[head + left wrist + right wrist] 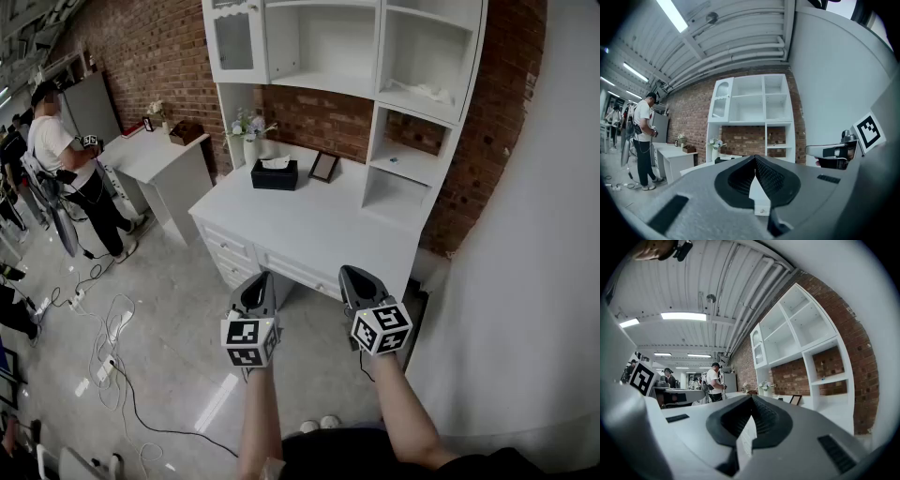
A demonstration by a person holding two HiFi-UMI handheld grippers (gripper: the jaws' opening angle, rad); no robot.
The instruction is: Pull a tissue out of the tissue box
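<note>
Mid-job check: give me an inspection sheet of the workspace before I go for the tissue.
Surface: white desk, front part bare.
Job's things: black tissue box near the desk's back, tissue sticking out of its top.
Clutter: picture frame right of the box; vase of flowers behind it, to the left.
Grippers: left gripper and right gripper both shut, empty, level, short of the desk.
Cables: loose cables on the floor at left.
Surroundings: shelf unit, brick wall, side desk, person standing by it.

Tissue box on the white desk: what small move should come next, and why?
Probably carry the left gripper forward toward the tissue box, opening its jaws. Both it and the right gripper are shut and empty, short of the desk, and the box sits far back.
</note>
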